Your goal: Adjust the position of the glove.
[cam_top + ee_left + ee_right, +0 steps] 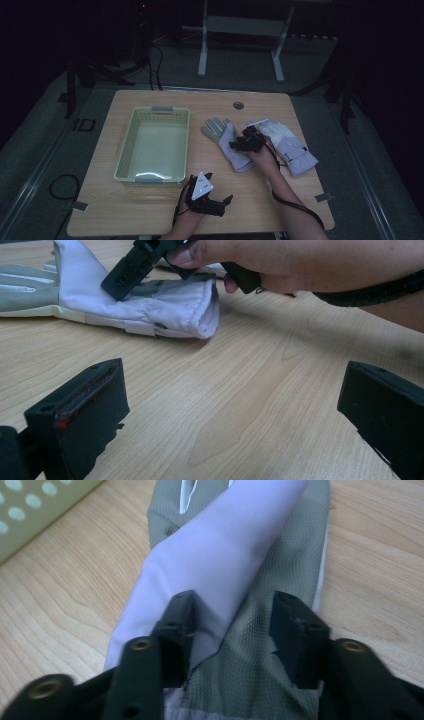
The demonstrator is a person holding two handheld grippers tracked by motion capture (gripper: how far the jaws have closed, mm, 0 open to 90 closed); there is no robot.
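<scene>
Step in hand: grasping the near glove (231,145) with my right gripper (248,140). That glove lies flat on the table (150,210), middle of the board, grey fingers pointing away from me toward the far edge, white cuff end toward me. In the right gripper view my two black jaws straddle the glove (235,575), one on the white fabric side, one on the grey mesh side, part open with cloth between them but not pinched yet as far as I can tell, so no real hold so far. The left gripper view shows the same thing side-on: right gripper (145,262) tilted down onto the white cuff (165,307), touching it

Second glove (292,147) sits just beside the first, on its right, also flat. Pale green basket (131,145) to the left of the gloves, well apart from them, nothing inside that I can see

My left gripper (212,192) rests low near the front edge of the table, jaws wide open, holding nothing, bare wood between them in its own view

Judgement: early in the job, likely gloves into basket, neither one moved yet. Next move calls for closing the right jaws firmly on a good fold of cloth, both layers if possible since thin fabric may slip, then lifting clear and carrying left over the basket rim. Left can stay parked or go steady the basket
</scene>
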